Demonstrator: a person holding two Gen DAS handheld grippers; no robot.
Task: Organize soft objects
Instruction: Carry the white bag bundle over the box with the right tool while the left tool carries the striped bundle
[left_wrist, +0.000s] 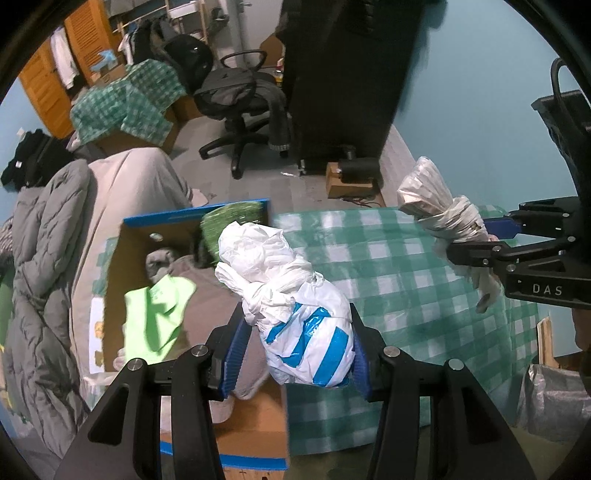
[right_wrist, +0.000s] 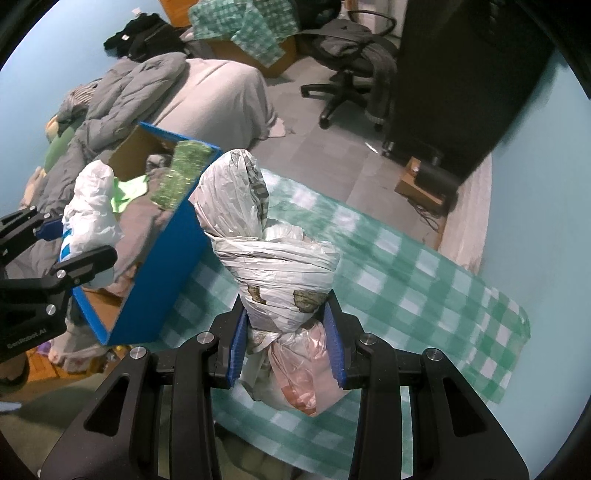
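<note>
- Left wrist view: left claw (left_wrist: 297, 349) squeezes a white and blue bag (left_wrist: 295, 306); box (left_wrist: 192, 221) at ten o'clock.
- Right claw (right_wrist: 290, 347) squeezes a grey bag bundle (right_wrist: 273, 258) above the checked cloth (right_wrist: 424, 295).

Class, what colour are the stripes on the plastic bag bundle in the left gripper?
Blue stripes on white plastic bag bundle; clearest in the left wrist view.

It's a bedroom in a home, w/ light blue walls. A gray puffy blanket (right_wrist: 122, 88) lies on a bed, clothes hang on a rack (left_wrist: 147, 33), & orange closet doors (left_wrist: 48, 92) stand at the back. A black office chair (left_wrist: 240, 99) w/ a jacket sits on the floor.
</note>
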